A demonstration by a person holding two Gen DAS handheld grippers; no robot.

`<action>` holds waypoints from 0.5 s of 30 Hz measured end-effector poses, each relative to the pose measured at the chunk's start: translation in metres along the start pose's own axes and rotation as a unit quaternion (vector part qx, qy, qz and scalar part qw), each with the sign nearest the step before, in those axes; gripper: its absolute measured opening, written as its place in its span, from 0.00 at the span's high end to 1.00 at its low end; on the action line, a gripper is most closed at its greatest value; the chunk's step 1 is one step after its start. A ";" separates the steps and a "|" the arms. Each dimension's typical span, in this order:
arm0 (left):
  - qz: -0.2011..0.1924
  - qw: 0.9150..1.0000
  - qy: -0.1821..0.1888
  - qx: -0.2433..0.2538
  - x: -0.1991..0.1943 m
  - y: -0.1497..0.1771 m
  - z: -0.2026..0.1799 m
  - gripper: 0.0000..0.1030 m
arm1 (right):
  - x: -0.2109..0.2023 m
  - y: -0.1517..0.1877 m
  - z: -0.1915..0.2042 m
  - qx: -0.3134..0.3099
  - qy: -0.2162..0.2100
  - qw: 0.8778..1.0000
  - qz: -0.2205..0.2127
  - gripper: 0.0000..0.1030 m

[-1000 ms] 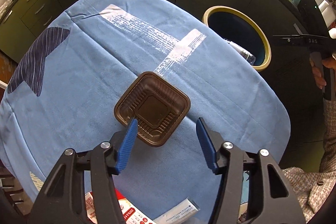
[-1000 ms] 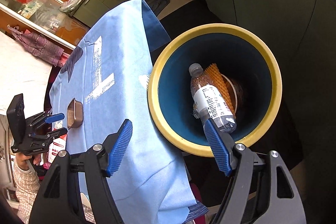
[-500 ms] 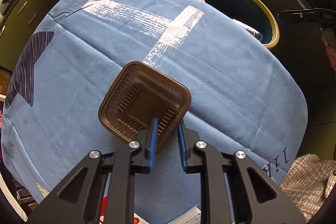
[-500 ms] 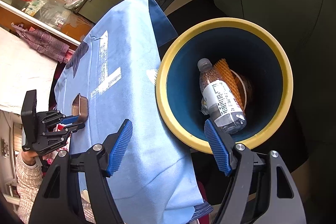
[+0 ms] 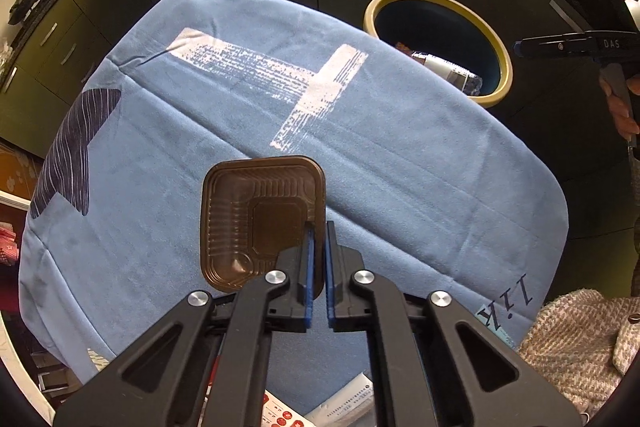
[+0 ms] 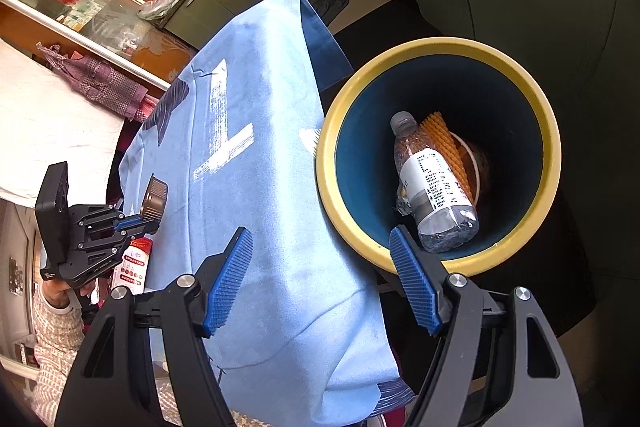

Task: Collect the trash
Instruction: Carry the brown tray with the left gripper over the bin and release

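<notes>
From the left wrist, the left claw (image 5: 317, 243) is pinched narrow on one wall of the square brown plastic tray (image 5: 262, 223), one pad inside and one outside its rim. The tray hangs tilted over the counter covered with a blue printed cloth (image 5: 400, 163), and appears lifted clear of it. Beyond the cloth's far edge stands the round yellow-rimmed dark blue bin (image 5: 440, 43). Some red-and-white printed packets (image 5: 280, 411) show at the bottom edge.

From the right wrist, the right claw (image 6: 320, 279) stands wide with nothing between its pads, hovering by the bin (image 6: 552, 155). Inside lie a clear plastic bottle with a white label (image 6: 432, 187) and an orange ribbed piece (image 6: 444, 143). Far left, the left claw (image 6: 134, 223) holds the tray (image 6: 154, 197) near the cloth's (image 6: 272, 155) near corner, well apart from the bin.

The tray looks thin, light and springy, likely to flex or slip under a one-wall pinch. A grip low on the ribbed wall near a corner, where it is stiffest, seems the safest hold.
</notes>
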State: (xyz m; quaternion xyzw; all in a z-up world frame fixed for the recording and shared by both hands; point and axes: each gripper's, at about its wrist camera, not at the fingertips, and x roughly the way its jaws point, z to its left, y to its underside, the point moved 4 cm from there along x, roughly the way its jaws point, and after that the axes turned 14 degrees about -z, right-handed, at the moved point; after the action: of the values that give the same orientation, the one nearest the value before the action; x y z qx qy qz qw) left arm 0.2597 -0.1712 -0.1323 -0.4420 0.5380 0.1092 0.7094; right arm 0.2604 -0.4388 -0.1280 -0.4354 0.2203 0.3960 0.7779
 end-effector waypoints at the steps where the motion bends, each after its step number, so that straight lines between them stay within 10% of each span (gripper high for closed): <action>1: -0.004 1.000 0.002 0.004 -0.004 -0.004 -0.004 0.96 | -0.006 0.001 0.001 -0.002 -0.003 1.000 -0.007 0.31; 15: -0.049 0.990 0.080 0.101 0.017 -0.120 -0.141 0.96 | -0.105 0.027 -0.017 -0.043 0.050 0.991 -0.112 0.31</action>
State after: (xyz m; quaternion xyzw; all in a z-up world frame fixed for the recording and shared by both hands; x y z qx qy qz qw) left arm 0.2480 -0.3517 -0.0903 -0.4016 0.5788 -0.0162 0.7095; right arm 0.1769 -0.4894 -0.0785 -0.5101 0.1917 0.2932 0.7856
